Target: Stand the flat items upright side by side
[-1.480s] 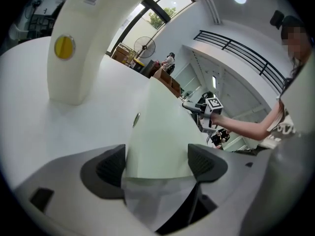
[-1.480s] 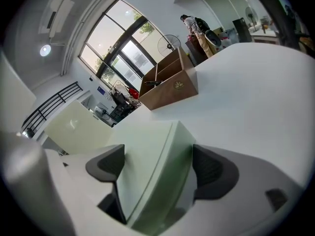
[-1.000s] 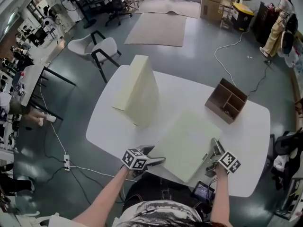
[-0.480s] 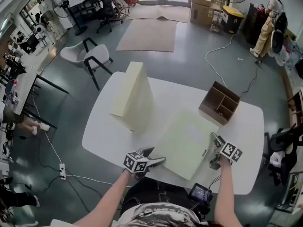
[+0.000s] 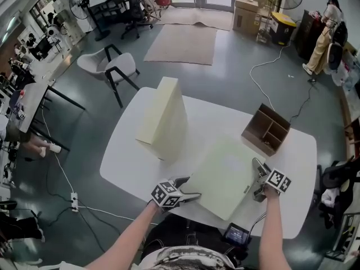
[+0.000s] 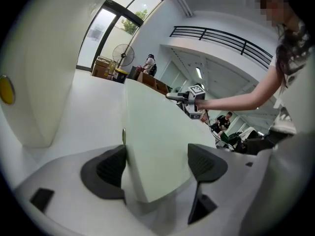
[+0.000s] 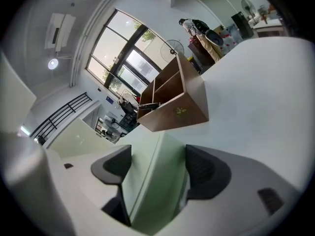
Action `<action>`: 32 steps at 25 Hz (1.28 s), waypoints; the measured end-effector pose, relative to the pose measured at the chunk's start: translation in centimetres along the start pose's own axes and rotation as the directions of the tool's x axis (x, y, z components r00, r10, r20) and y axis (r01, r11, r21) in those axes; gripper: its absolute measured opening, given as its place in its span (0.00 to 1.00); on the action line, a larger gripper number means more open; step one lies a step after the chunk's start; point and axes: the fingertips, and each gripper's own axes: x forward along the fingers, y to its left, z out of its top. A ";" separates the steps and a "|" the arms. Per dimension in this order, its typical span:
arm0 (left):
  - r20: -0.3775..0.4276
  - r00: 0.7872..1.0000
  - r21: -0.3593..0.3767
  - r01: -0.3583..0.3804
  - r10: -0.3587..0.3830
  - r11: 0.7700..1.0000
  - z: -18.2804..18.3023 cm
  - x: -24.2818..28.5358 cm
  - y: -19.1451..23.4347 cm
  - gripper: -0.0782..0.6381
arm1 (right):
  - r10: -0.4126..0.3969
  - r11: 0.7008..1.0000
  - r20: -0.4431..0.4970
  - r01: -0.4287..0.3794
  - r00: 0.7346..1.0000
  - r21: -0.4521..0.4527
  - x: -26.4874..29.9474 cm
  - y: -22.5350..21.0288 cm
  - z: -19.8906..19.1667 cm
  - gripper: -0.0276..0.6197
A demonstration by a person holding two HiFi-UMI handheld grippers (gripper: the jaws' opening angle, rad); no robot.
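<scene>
- The flat panel (image 5: 225, 176) lay at the table's (image 5: 295, 201) near edge.
- Your left gripper (image 5: 191, 187) clamped its corner; the jaws of your right gripper (image 5: 256, 179) had just been opening around its edge.
- One-handed, it could twist and slide off.

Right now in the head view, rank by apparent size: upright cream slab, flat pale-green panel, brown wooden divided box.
1-2. flat pale-green panel and upright cream slab: alike, panel nearer, so unranked.
3. brown wooden divided box, smallest.

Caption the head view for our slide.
Flat cream panel on white table: left claw grips one edge, right claw, jaws just opening, at the other; upright panel and wooden box behind.
</scene>
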 end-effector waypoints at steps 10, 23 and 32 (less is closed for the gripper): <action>-0.005 1.000 0.184 -0.023 0.025 0.983 1.7 0.4 -0.5 0.65 | 0.082 0.976 0.167 -0.045 0.983 -0.215 -4.5 5.9 4.7 0.55; 0.005 0.989 0.480 -0.130 0.146 0.867 4.8 0.8 1.8 0.65 | 0.258 0.908 0.369 -0.094 0.893 -0.409 -13.5 17.3 7.4 0.49; -0.012 0.989 0.581 -0.113 0.147 0.806 4.9 0.3 2.8 0.65 | 0.281 0.847 0.342 -0.064 0.896 -0.528 -17.4 21.4 3.4 0.49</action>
